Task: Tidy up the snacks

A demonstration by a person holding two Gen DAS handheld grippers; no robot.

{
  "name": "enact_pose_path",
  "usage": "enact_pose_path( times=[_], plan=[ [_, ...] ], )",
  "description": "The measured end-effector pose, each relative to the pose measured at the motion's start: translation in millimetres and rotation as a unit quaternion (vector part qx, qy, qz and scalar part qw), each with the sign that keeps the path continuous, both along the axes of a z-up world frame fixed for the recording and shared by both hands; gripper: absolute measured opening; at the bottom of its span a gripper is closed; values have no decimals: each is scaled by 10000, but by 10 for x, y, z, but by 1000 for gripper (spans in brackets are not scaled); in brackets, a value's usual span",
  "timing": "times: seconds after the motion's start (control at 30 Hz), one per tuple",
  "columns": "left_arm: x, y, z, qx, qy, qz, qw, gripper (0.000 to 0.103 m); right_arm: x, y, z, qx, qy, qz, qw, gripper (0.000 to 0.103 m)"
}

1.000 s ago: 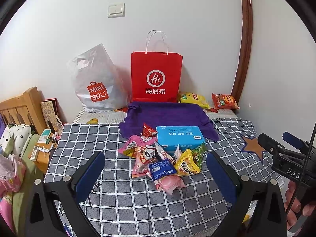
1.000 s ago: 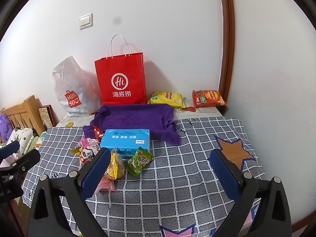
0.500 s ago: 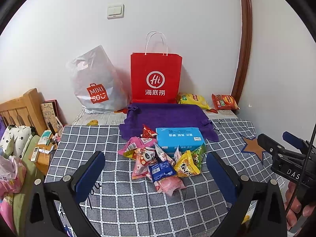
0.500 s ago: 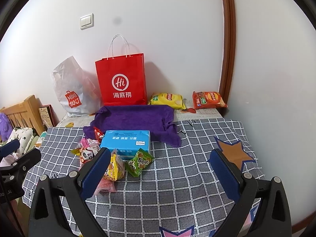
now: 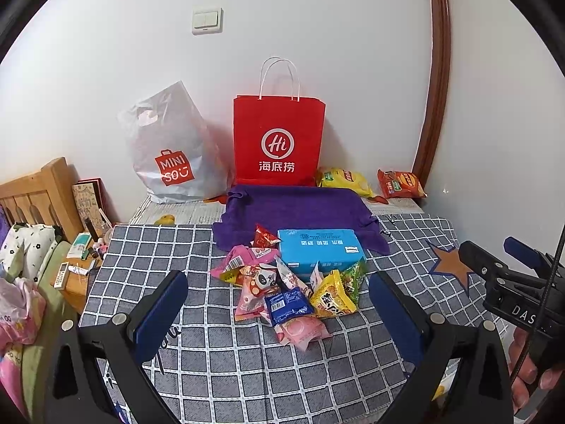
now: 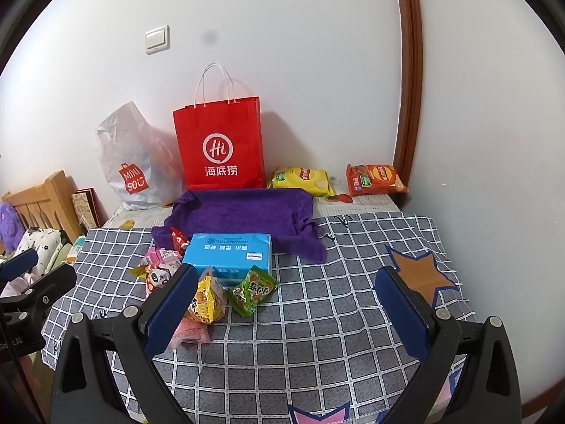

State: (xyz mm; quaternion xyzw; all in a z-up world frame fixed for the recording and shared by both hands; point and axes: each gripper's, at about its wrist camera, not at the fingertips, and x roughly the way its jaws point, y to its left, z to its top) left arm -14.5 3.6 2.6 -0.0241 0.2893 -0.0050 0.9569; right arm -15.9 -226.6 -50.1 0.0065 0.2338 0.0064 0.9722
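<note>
The left gripper (image 5: 279, 304) is wide apart and holds nothing. The right gripper (image 6: 282, 300) is too. Both hang above the checked cloth (image 5: 247, 371). A snack pile (image 5: 286, 289) lies there, touching a blue box (image 5: 319, 252), near a red bag (image 5: 279, 141).

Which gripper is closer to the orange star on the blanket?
Right. The right gripper has the orange star beside its right finger; the left gripper faces the snack pile, star farther right.
</note>
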Motion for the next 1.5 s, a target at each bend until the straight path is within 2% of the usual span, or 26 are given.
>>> enact_pose_path(
  times=[0.77, 1.23, 1.5],
  plan=[
    [64, 2, -12, 33, 31, -37, 10000, 103, 44, 38, -38, -123, 1, -59, 9999, 100],
    [336, 174, -205, 15, 333, 98, 9994, 103, 288, 160, -140, -209, 61, -120, 9997, 102],
    [607, 362, -488, -81, 645, 207, 9977, 100, 625, 85, -458, 3, 581, -69, 9983, 102]
  ],
)
